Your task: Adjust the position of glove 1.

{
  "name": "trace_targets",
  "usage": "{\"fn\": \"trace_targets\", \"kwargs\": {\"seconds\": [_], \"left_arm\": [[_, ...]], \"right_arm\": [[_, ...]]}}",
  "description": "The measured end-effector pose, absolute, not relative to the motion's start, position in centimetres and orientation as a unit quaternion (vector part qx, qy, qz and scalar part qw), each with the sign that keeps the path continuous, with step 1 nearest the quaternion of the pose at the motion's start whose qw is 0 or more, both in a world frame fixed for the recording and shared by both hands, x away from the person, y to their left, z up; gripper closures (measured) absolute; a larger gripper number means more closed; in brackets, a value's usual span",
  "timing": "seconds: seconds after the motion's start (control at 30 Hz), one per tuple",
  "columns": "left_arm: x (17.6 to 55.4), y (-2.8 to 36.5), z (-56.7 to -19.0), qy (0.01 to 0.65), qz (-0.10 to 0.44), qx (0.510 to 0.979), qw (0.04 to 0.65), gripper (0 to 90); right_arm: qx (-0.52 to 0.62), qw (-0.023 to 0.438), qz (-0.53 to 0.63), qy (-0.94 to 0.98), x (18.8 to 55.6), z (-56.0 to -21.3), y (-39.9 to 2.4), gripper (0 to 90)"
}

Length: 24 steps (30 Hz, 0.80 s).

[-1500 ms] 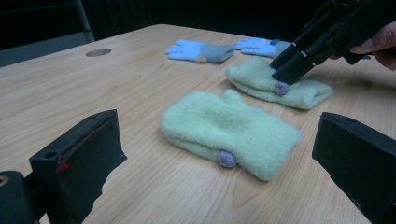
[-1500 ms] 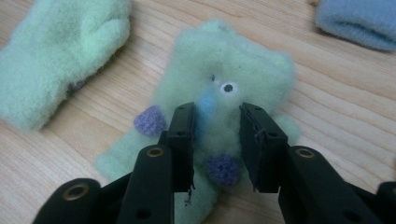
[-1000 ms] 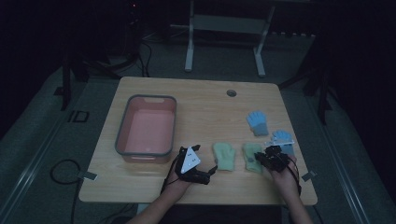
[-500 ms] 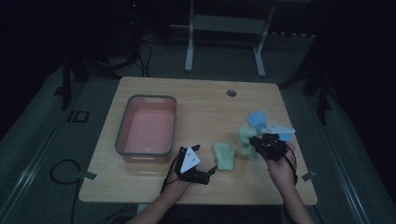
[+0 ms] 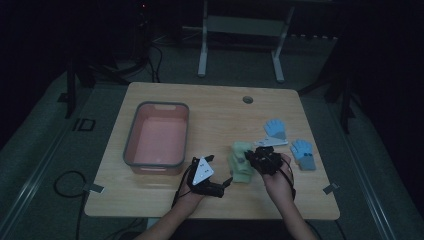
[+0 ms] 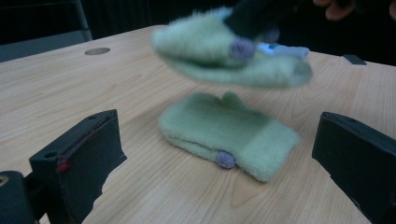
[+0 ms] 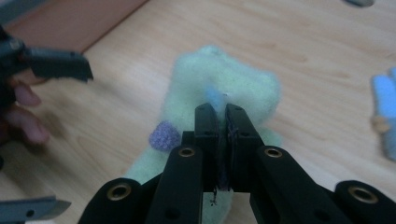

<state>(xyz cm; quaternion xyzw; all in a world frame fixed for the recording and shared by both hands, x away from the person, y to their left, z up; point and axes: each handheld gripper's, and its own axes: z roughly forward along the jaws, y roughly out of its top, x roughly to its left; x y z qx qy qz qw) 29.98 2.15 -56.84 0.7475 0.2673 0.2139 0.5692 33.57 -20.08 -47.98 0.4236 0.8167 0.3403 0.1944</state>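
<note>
One pale green mitten (image 6: 224, 133) with a small purple pom lies flat on the wooden table (image 5: 215, 117). A second green mitten (image 6: 219, 49) hangs in the air just above it, and my right gripper (image 7: 221, 112) is shut on it. From above, the held mitten (image 5: 242, 151) sits over the lying one, with the right gripper (image 5: 256, 155) at its right side. My left gripper (image 5: 226, 181) rests near the table's front edge, open, its jaws wide apart and facing the lying mitten, with nothing between them.
A pink bin (image 5: 157, 137) with a grey rim stands at the left of the table. Two blue gloves (image 5: 275, 128) (image 5: 303, 152) lie at the right, with a white tag (image 5: 272, 142) between them. A round hole (image 5: 247, 99) sits near the back edge.
My right gripper lifted the green mitten from the right and carried it left, over the other green mitten. The left gripper has stayed where it was.
</note>
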Motion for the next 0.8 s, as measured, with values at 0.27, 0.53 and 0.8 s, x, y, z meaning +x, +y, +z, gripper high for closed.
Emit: {"fn": "trace_targets", "kwargs": {"seconds": [0.27,0.53,0.8], "left_arm": [[30.0,2.1,-56.8,0.263,0.209,0.748,0.573,1.9],[30.0,2.2,-56.9,0.259,0.203,0.747,0.578,1.9],[30.3,2.4,-56.8,0.272,0.194,0.752,0.569,2.0]], "right_arm": [[0.436,0.181,0.329,0.818,33.5,-49.9,-20.0,84.9],[0.436,0.174,0.316,0.825,33.8,-51.8,-19.5,83.9],[0.439,0.159,0.314,0.827,34.1,-52.7,-19.9,82.9]]}}
